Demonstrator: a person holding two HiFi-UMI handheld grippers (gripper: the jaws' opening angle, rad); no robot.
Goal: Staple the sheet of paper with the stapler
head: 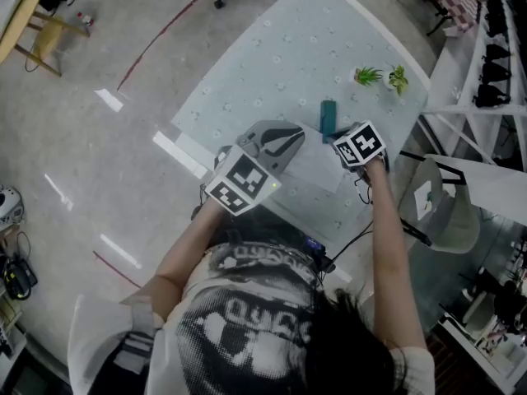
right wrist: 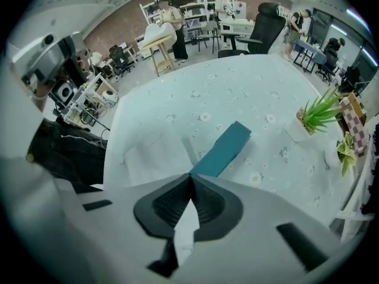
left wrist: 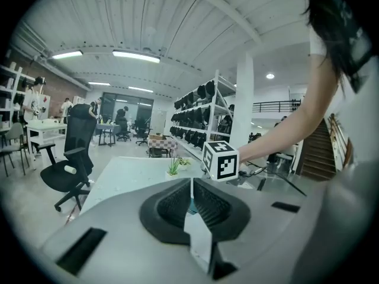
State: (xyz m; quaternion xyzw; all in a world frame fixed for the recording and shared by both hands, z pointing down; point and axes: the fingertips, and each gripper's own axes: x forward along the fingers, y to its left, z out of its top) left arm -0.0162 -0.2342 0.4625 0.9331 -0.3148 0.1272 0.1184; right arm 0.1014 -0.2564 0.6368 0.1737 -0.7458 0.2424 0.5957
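Across the head view from 7 o'clock up to 1 o'clock runs the table (head: 272,48), covered in a pale cloth with a small flower print. On it, close to the near edge, lies the white sheet of paper (head: 317,169). The sheet sits at about 4 o'clock from the left gripper (left wrist: 190,182) and at 8 o'clock from the marker cube of the right gripper (right wrist: 190,176). In the left gripper view the jaws stand together, with a thin white edge running up between the pads and widening toward the camera. They are clamped on the sheet of paper. That gripper points nearly level across the table, and the right gripper's cube shows at 1 o'clock from its tips. The right gripper points steeply down at the table, and its view shows its jaws closed with nothing between the pads. The teal stapler (right wrist: 224,148) lies flat on the cloth and runs from right at those closed tips out toward 1 o'clock. Its near end meets the tips in that view, though I cannot tell whether they press on it. The sheet spreads from under the tips toward 10 o'clock. In the head view the stapler sits at 11 o'clock from the right gripper's cube. Two small potted plants (head: 367,76) stand well apart from it, at 1 o'clock.
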